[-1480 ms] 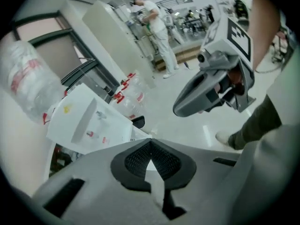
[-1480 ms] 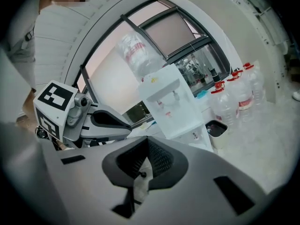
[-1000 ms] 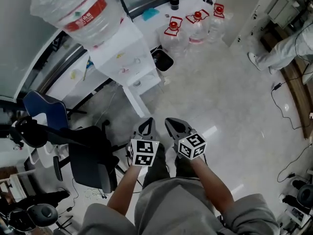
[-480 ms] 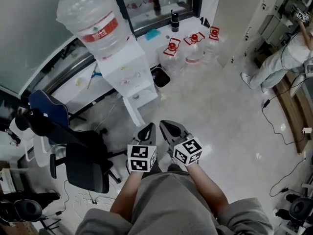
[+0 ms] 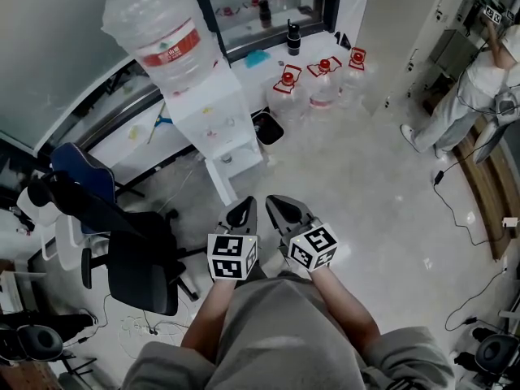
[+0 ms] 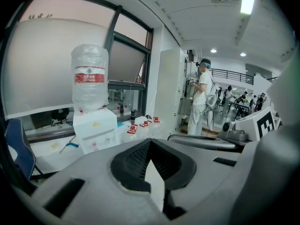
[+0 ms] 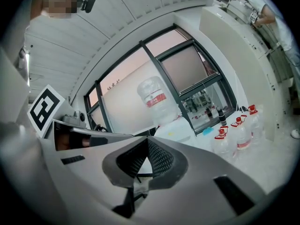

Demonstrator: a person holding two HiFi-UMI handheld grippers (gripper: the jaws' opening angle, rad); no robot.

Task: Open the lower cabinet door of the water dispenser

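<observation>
**Position.** The water dispenser point(image 5: 213, 112) stands in the upper left of the head view, with its bottle point(image 5: 158, 35) on top. An office chair point(image 5: 134, 258) is at the lower left and capped water jugs point(image 5: 323, 80) are at the upper centre. The lower cabinet door is too foreshortened in the head view to show whether it is shut or open. Both gripper views hide it behind the gripper bodies.

**Grippers.** The left gripper point(image 5: 244, 210) and right gripper point(image 5: 280, 208) sit side by side at the lower centre, well apart from the dispenser. On both, the jaws are fully together with nothing between them. This posture probably keeps both tools aimed at the dispenser from a standing distance. It fits either walking up to the dispenser or standing off from it.

**Change over 1 second.** The dispenser now sits lower and further right, so its bottle is fully in frame. More of the window sill is visible. The person in white point(image 5: 479, 88) at the right edge shows more of the body. Both grippers stay paired and closed.
</observation>
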